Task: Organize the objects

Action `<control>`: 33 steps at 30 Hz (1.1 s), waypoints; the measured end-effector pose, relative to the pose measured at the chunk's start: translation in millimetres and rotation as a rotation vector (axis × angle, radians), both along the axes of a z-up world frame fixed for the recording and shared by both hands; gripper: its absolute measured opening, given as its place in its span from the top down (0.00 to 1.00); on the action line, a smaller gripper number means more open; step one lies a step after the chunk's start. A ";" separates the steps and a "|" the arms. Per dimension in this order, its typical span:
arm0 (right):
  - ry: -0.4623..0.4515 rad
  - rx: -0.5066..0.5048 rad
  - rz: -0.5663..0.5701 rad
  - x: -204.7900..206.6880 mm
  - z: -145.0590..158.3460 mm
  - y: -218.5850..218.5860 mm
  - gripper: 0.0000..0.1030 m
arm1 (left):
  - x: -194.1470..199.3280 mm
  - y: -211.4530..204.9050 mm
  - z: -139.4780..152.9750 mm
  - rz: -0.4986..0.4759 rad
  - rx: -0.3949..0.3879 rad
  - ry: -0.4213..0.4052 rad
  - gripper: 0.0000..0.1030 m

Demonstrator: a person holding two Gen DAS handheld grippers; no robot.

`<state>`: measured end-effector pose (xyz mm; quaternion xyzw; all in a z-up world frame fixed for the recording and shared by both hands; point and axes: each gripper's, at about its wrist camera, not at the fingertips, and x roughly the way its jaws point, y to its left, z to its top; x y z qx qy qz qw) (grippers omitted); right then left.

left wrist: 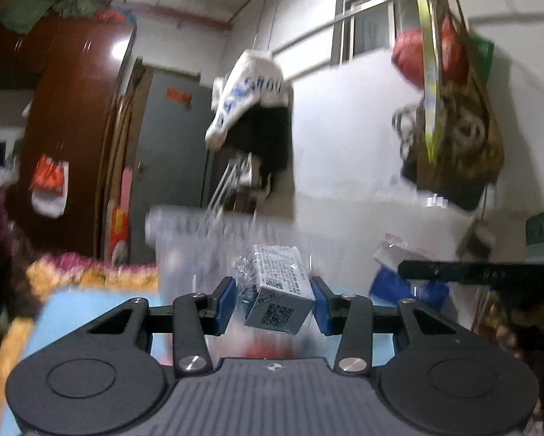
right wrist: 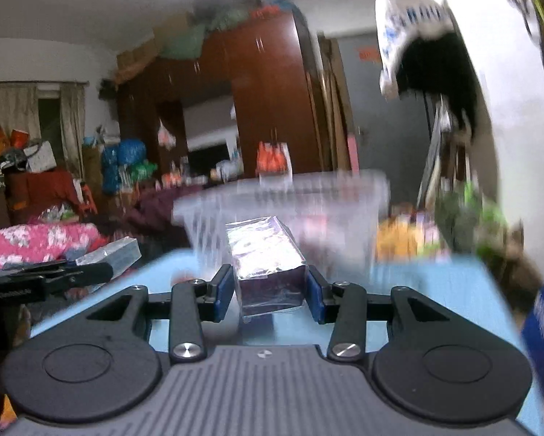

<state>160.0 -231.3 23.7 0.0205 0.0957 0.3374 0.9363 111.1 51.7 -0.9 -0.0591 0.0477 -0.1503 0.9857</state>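
A small grey carton (left wrist: 277,290) wrapped in crinkled clear film was held tilted between the blue pads of the left gripper (left wrist: 273,301), one printed end with a square code turned toward the camera. A second box, a dark purple carton (right wrist: 268,269) also sheathed in glossy film, was clamped lengthwise between the blue pads of the right gripper (right wrist: 270,292), its long body running away from the lens. Both sets of fingers were closed on their loads, and both cartons were carried clear above a light blue tabletop (right wrist: 435,290).

Just beyond each carton a clear plastic bin (right wrist: 308,203) with a rounded rim was seen, blurred and see-through, standing on the blue surface.

Only in the left wrist view were a barred window (left wrist: 373,25), a white wall and hanging bags shown, among them a red mesh bag (left wrist: 410,58) and a brown woven one. A white printed bag (left wrist: 250,91) over something black appeared in both views.

Only in the right wrist view were the depth of the room, a pink floral cloth (right wrist: 43,243) and heaps of bundles displayed; there the left gripper's film-wrapped carton was glimpsed at the left edge. A glossy red-brown wardrobe (right wrist: 272,101) and a grey door were caught by both cameras.
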 end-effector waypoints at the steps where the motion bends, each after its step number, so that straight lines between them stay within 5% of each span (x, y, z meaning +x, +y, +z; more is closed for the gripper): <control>1: -0.030 -0.008 0.004 7.1 14.4 5.1 0.56 | 10.4 1.0 16.7 0.003 0.007 -0.017 0.54; 5: -0.076 -0.073 -0.012 59.3 61.6 37.6 0.56 | 83.6 1.4 69.0 -0.017 0.023 0.039 0.54; 10: -0.003 -0.172 -0.028 119.4 65.8 72.6 0.54 | 161.1 -8.7 63.9 0.001 0.047 0.162 0.46; 12: 0.009 -0.216 -0.053 125.0 59.6 78.4 0.23 | 174.9 -6.8 56.9 0.050 0.044 0.207 0.29; 14: -0.011 -0.202 -0.090 113.3 53.6 70.9 0.03 | 168.7 3.1 50.2 0.051 -0.003 0.207 0.29; 16: -0.014 -0.159 -0.062 93.2 47.5 56.4 0.00 | 151.0 10.7 46.3 0.032 -0.015 0.180 0.21; 24: 0.101 -0.116 0.022 44.9 -10.1 34.0 0.00 | 74.3 24.4 2.6 0.130 0.024 0.239 0.17; 33: 0.169 -0.108 0.049 47.5 -22.5 35.5 0.00 | 68.0 28.7 -35.1 0.137 0.154 0.420 0.17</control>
